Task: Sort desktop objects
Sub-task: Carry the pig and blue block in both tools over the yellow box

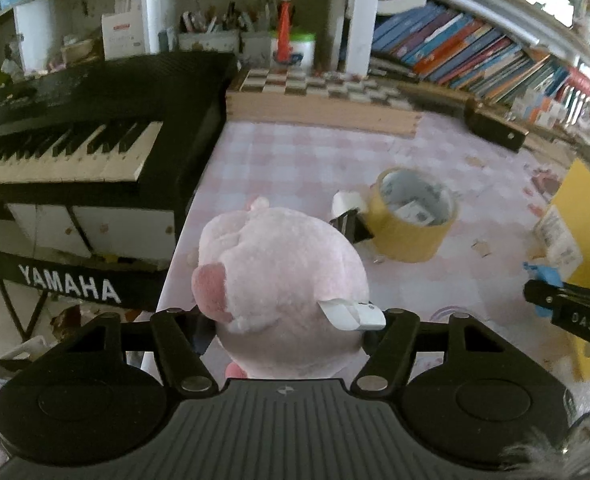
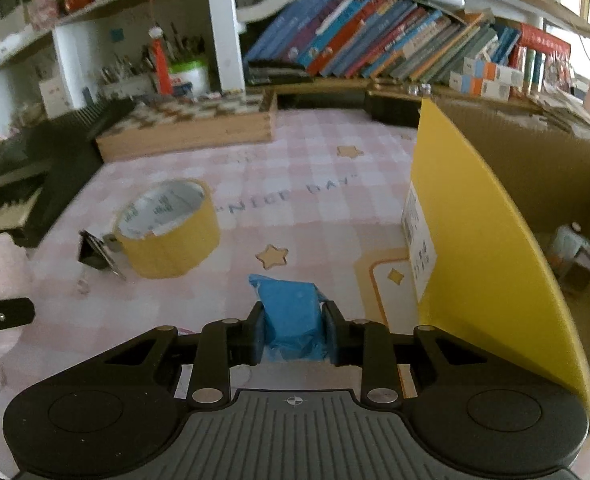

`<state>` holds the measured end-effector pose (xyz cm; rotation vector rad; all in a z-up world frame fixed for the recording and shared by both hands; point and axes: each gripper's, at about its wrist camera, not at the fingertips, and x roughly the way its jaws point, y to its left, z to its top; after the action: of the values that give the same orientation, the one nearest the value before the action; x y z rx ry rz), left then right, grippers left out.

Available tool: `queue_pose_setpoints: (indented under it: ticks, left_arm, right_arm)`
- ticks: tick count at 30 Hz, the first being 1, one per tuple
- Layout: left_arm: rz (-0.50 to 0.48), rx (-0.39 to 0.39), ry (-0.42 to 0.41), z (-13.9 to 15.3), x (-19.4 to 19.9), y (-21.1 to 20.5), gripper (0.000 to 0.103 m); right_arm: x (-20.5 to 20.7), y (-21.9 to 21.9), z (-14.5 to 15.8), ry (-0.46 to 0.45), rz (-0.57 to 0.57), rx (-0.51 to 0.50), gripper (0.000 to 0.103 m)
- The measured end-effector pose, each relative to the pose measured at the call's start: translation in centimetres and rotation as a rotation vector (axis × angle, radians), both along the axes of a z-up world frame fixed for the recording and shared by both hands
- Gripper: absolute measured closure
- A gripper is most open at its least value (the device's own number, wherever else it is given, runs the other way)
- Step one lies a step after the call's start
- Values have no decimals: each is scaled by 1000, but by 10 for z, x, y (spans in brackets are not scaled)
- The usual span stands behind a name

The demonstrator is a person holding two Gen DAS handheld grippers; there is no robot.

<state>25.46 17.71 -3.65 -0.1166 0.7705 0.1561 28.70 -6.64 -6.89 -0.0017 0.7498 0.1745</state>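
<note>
Pink-checked surface point(image 2: 295, 168) under crowded bookshelves point(image 2: 375, 40), with a Yamaha keyboard point(image 1: 75, 148) along the left edge and a chessboard box point(image 2: 191, 128) at the back. Well to the right, an open cardboard box point(image 2: 535, 168) with a yellow flap point(image 2: 475, 248), already holding at least one small item point(image 2: 575, 256), too blurred to name.

Left gripper point(image 1: 291, 320) set around a pink plush toy point(image 1: 283, 264) at the surface's near left edge; fingers hidden behind the fur, so contact not certain, though apparently snug against both sides. Right gripper point(image 2: 293, 334) pinched tight on a crumpled blue packet point(image 2: 291, 308), just beside the yellow flap and close above the surface.

Not yet sorted: a roll of yellow tape point(image 2: 167, 228) out in the middle of the surface, with a black binder clip point(image 2: 93, 250) touching or just beside it on the left.

Judged partway through: one thing boxed, two in hand, two untouched. Probably next: blue packet over the flap and into the box, then the plush, then tape and clip.
</note>
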Motion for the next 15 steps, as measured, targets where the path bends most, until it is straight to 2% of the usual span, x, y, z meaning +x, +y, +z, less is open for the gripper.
queue_pose_setpoints:
  ticks: [9, 15]
  left_arm:
    - [-50, -29, -83, 34, -26, -13, 39]
    - [-83, -51, -128, 53, -46, -22, 39]
  right_arm:
    - [-27, -7, 39, -106, 62, 48, 74]
    - [-44, -18, 57, -132, 70, 72, 74]
